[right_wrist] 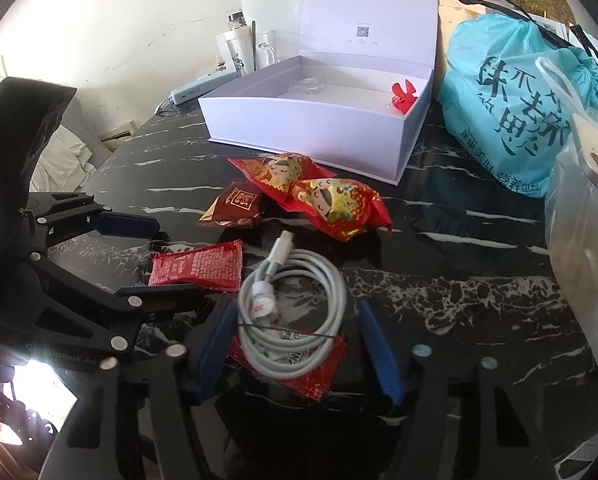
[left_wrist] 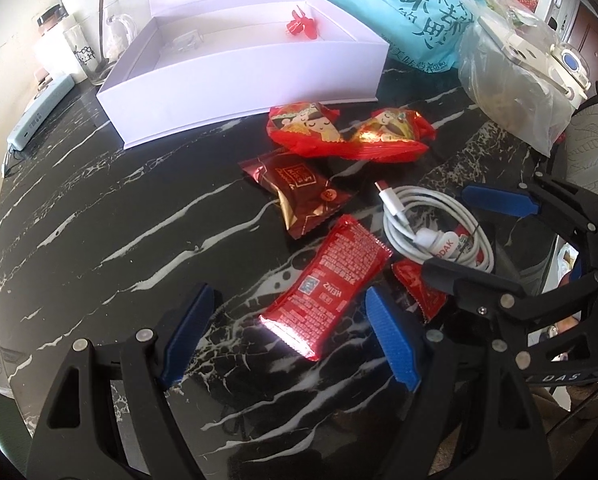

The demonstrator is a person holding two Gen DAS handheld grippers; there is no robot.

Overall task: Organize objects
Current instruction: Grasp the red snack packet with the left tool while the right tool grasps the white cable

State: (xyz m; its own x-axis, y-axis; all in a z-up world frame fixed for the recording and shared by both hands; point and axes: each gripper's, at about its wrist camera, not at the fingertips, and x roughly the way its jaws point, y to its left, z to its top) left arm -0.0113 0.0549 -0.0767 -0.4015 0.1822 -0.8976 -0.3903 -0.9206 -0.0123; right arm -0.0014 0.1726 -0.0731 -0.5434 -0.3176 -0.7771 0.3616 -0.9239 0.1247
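My left gripper (left_wrist: 289, 336) is open, its fingers on either side of a red Heinz sachet (left_wrist: 325, 290) lying on the black marble table (left_wrist: 111, 216). My right gripper (right_wrist: 299, 350) is open around a coiled white cable (right_wrist: 293, 312) that lies on another red sachet (right_wrist: 311, 376). Beyond them lie a dark red snack packet (left_wrist: 299, 196) and two bright red candy packets (left_wrist: 347, 130). An open white box (left_wrist: 235, 68) stands at the back with a small red item (left_wrist: 299, 26) inside. The right gripper also shows in the left wrist view (left_wrist: 475, 236).
A teal plastic bag (left_wrist: 415, 12) and a clear bag (left_wrist: 515, 92) with a phone on it stand at the back right. Glass cups (left_wrist: 91, 52) and a pale blue device (left_wrist: 39, 116) sit at the back left. The table edge curves along the left.
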